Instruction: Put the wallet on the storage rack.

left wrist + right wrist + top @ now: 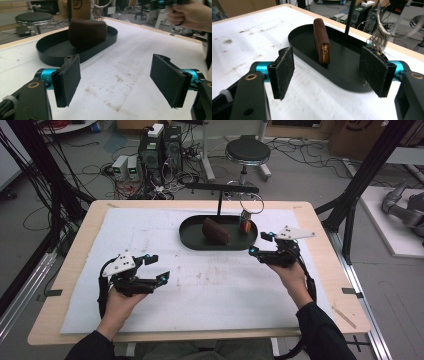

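Observation:
A black oval tray (pixel 192 240) sits at the far middle of the white mat. In it stands a brown zipped pouch (pixel 215 231) on its edge, also clear in the left gripper view (pixel 87 32) and the right gripper view (pixel 321 41). A thin black post with a crossbar (pixel 220 195) rises from the tray, and a key ring with keys (pixel 245 220) hangs from it over the tray's right end. My right gripper (pixel 261 244) is open beside the tray's right end, with nothing between its pads (pixel 283 71). My left gripper (pixel 159 268) hovers open over the mat at the near left, empty.
The white mat (pixel 200 290) is stained in its middle. A round stool (pixel 247 152), computer boxes (pixel 160 147) and cables stand on the floor beyond the table. A black frame leg (pixel 360 185) rises at the right.

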{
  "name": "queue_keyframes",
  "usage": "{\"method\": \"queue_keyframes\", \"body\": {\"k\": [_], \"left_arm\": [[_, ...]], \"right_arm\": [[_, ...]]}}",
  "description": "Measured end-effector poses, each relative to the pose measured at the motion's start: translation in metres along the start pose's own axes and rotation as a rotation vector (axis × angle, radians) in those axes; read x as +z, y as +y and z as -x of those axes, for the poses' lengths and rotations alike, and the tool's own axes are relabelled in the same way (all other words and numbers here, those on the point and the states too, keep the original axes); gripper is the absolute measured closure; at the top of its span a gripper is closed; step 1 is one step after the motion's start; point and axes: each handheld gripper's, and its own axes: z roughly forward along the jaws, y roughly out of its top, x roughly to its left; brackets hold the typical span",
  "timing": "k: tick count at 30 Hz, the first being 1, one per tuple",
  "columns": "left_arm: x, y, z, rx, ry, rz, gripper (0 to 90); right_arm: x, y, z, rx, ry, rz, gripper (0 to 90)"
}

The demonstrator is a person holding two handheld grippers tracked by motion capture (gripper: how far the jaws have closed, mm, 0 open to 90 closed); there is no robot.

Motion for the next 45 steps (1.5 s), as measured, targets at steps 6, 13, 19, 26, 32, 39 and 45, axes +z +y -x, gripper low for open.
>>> {"method": "queue_keyframes", "body": {"k": [6, 13, 19, 26, 32, 39, 45], "left_arm": [[-0.009, -0.002, -0.006, 0.004, 0.053, -0.013, 24.4], [-0.018, -0.006, -0.014, 0.006, 0.111, -0.031, 24.4], [-0.023, -0.009, -0.021, -0.006, 0.147, -0.036, 24.4], [-0.028, -0.011, -0.028, -0.01, 0.177, -0.041, 24.4], [-0.029, -0.013, -0.032, -0.012, 0.189, -0.046, 24.4], [-0.028, -0.013, -0.03, -0.007, 0.185, -0.051, 24.4], [-0.028, -0.014, -0.031, -0.009, 0.185, -0.052, 24.4]], "right_arm": [[-0.027, -0.028, 0.003, 0.02, -0.008, -0.005, 28.0], [-0.043, -0.054, 0.019, 0.065, -0.036, -0.008, 27.5], [-0.048, -0.061, 0.025, 0.092, -0.063, 0.007, 26.3], [-0.045, -0.064, 0.025, 0.092, -0.064, -0.009, 26.1], [-0.045, -0.064, 0.026, 0.092, -0.066, -0.012, 25.7], [-0.044, -0.065, 0.027, 0.095, -0.065, -0.022, 24.9], [-0.044, -0.065, 0.027, 0.094, -0.066, -0.023, 24.8]]}}
